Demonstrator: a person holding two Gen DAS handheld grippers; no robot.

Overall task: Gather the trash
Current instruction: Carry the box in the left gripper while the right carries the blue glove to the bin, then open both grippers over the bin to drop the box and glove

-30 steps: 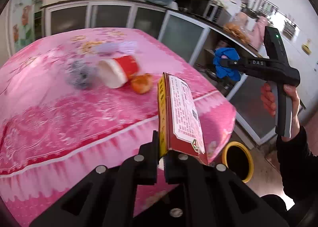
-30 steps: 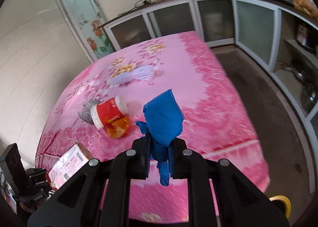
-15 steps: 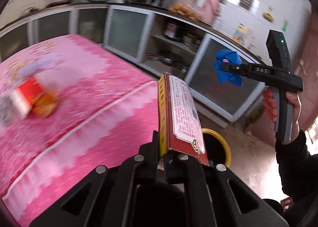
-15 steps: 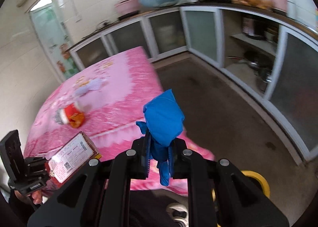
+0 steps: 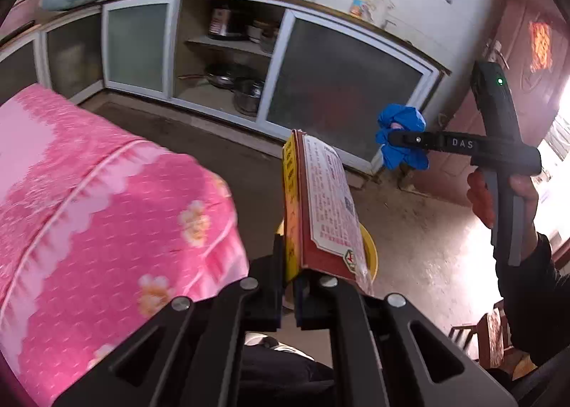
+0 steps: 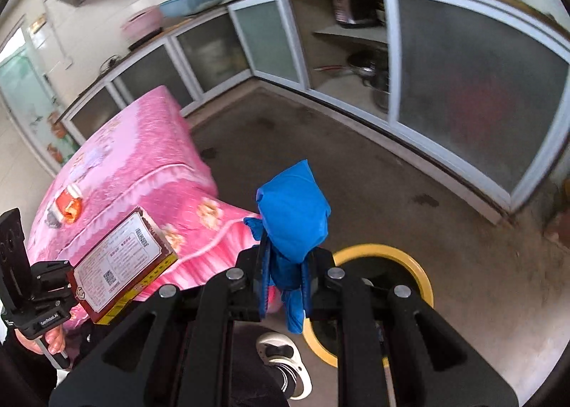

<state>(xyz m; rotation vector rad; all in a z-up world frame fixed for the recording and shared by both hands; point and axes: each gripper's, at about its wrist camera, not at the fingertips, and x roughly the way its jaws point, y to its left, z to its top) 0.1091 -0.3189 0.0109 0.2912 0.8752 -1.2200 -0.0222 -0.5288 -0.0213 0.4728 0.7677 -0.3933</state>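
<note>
My left jaws point(image 5: 289, 286) are pressed together on the bottom edge of a flat red and yellow carton point(image 5: 322, 207), which stands upright out of them with its white printed label facing my right. My right jaws point(image 6: 283, 275) are nearly together, clamped on a crumpled blue plastic bag point(image 6: 294, 214); its bulk rises above the pads and 1 tail hangs down between them. From the left wrist view the right jaws show side-on, the blue bag point(image 5: 402, 136) bunched at their tip, and my right hand point(image 5: 513, 193) wraps the grey handle with a dark sleeve behind it. From the right wrist view the carton point(image 6: 124, 261) sits tilted in the left jaws, with my left hand point(image 6: 46, 339) under the handle at the lower left. Just below and beyond my right jaws, a round bin with a yellow rim point(image 6: 420, 268) stands on the concrete floor point(image 6: 356, 164); the left view shows the same rim point(image 5: 370, 250) peeking out behind the carton. My white shoe point(image 6: 281, 353) is beside the bin. To my left lies the counter under a pink flowered cloth point(image 6: 142, 157), near the bin, carrying a tipped red cup point(image 6: 67, 198) with something orange against it. Beyond the floor run low cabinets with frosted sliding doors point(image 6: 473, 100), 1 bay open on pots.
</note>
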